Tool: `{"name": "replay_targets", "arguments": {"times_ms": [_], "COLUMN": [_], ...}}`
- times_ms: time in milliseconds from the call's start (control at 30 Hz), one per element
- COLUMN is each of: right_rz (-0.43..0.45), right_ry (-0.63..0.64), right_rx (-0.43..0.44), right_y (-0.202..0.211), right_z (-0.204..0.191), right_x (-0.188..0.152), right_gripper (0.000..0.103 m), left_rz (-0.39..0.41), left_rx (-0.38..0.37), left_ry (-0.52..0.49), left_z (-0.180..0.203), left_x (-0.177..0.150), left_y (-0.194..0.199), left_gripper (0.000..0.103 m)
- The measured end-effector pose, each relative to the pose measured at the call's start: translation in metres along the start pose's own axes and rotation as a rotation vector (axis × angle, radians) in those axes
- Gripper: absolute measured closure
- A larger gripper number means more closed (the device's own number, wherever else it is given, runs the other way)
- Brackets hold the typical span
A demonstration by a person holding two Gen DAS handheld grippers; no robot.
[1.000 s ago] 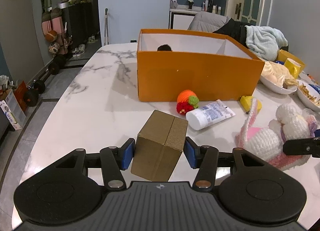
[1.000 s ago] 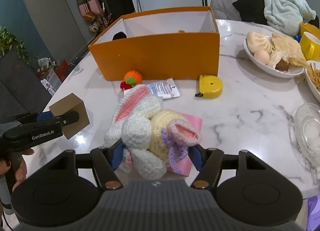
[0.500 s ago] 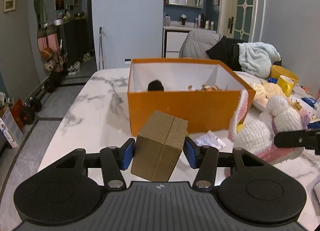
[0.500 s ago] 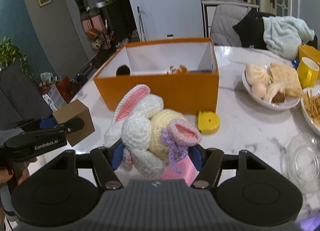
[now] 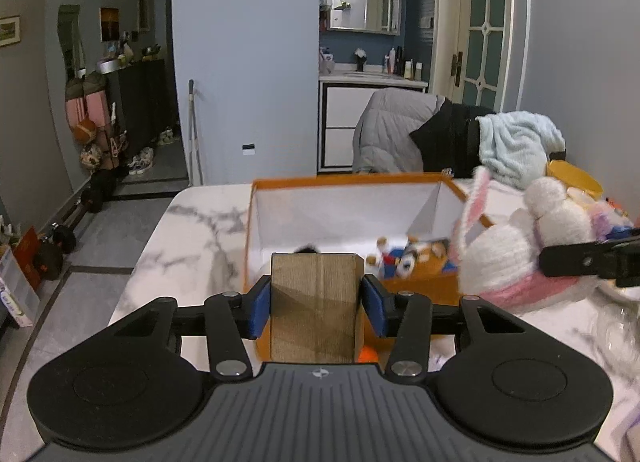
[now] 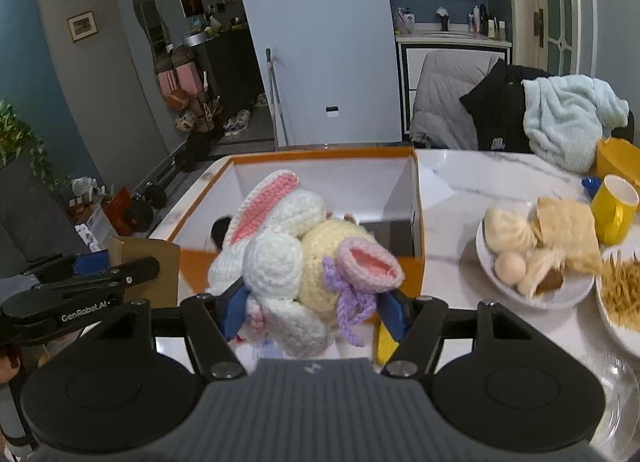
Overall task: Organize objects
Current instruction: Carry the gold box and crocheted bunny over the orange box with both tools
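**Cardboard box and crochet rabbit held above the orange box**

Cardboard, brown and taped down its middle seam, makes up the small box [image 5: 316, 308] gripped by the left gripper [image 5: 316, 308]. Its blue fingers [image 5: 260, 312] press on the box's two side faces and the jaws are closing further on it. The small box stands with its long axis upright, its seam running straight up and down and its top tipped slightly away from the camera, at the near-left corner of the orange box [image 5: 420, 286]. That open orange box sits on the marble worktop [image 5: 188, 222], white inside, with a few small toys [image 5: 404, 256] on its floor.

To the right, the right gripper [image 6: 312, 308] is clamped on a crochet rabbit [image 6: 288, 258], its fingers [image 6: 234, 308] sunk into the yarn on both sides. The rabbit lies on its side above the near wall of the orange box, its pink-lined ear [image 6: 262, 202] pointing up and to the left, a purple bow [image 6: 350, 304] hanging toward the camera. Further right on the worktop are a white bowl of food [image 6: 532, 294] and a yellow mug [image 6: 614, 208].
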State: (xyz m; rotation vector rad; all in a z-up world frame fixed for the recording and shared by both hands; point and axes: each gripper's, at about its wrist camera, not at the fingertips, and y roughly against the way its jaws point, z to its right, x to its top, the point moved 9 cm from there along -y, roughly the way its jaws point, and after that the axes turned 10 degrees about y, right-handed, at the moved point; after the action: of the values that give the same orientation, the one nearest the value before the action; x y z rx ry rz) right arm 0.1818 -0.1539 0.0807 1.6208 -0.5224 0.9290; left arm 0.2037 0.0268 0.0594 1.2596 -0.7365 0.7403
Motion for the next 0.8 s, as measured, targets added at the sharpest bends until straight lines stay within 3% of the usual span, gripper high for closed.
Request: {"name": "replay_targets", "arguments": {"times_ms": [333,800], "right_rz": [0.004,-0.084], "right_ry": [-0.019,-0.034], "right_rx": [-0.016,-0.048], "right_y": [-0.048,-0.143], "right_z": [0.022,0.046], "right_x": [0.047,0.073], "right_gripper": [0.035,0.035], "left_rz": [0.037,-0.078], "left_rx": [0.013,0.063], "left_ry": [-0.006,-0.004], "left_z": [0.014,0.011], "left_x": [0.048,0.057], "left_y": [-0.045,-0.137], "left_gripper": [0.048,0.048]}}
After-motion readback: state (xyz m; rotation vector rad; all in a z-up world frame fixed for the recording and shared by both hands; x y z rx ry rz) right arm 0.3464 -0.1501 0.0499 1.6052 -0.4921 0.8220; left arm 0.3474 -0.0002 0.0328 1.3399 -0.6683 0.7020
